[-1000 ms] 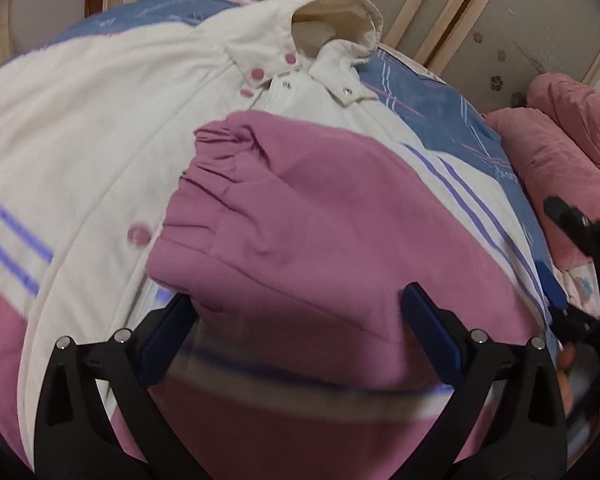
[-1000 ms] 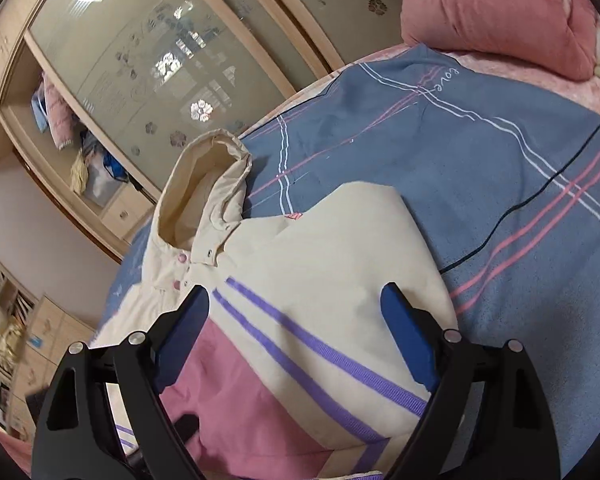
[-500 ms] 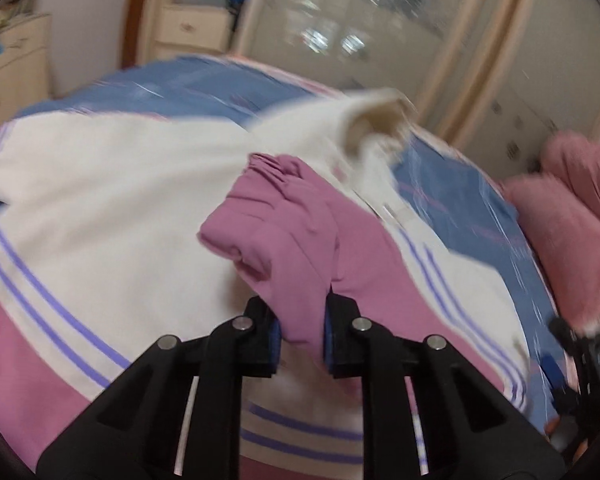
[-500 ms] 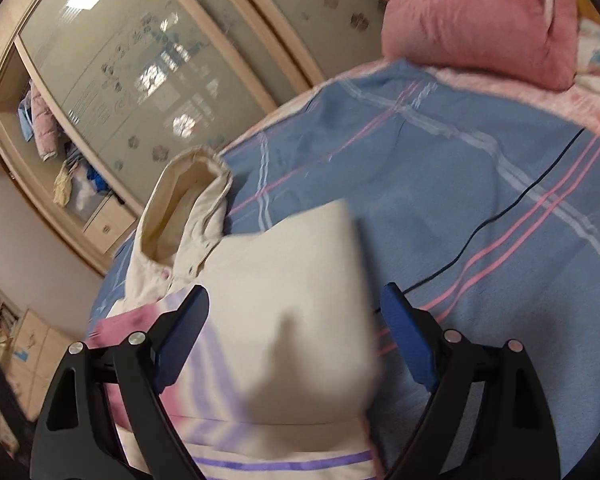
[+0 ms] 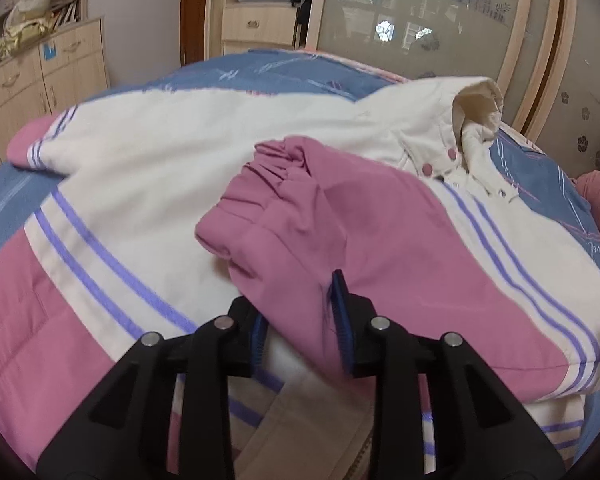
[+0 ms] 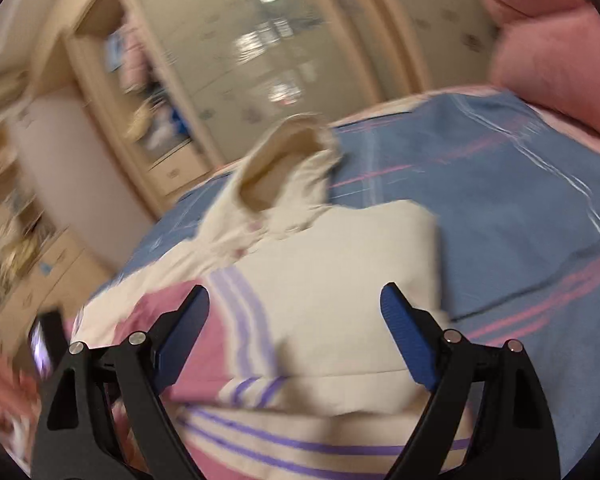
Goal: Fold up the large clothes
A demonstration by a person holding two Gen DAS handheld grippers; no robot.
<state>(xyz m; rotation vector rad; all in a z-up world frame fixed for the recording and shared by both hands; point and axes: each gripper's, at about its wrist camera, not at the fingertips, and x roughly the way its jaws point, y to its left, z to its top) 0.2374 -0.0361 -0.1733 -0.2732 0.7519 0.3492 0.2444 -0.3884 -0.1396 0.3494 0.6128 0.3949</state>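
Pink quilted cloth, the sleeve (image 5: 332, 224) of a cream, pink and purple-striped jacket (image 5: 172, 168), lies folded across the jacket's chest on the blue striped bedspread (image 5: 284, 68). Its gathered cuff (image 5: 276, 160) points up toward the cream collar (image 5: 476, 112); its long axis runs from that cuff down and right toward the shoulder edge. The left gripper (image 5: 300, 320) is clenched on a fold of the sleeve at its near end, blue pads (image 5: 342, 320) pressed into the cloth, so the sleeve stretches straight ahead of the fingers. The right gripper (image 6: 296, 336) hangs over the jacket's opposite, folded-in side with jaws spread wide, grasping nothing; its view is blurred. The left one is plainly nearer the sleeve and looks set to place it. A pink pillow (image 6: 552, 40) sits beyond
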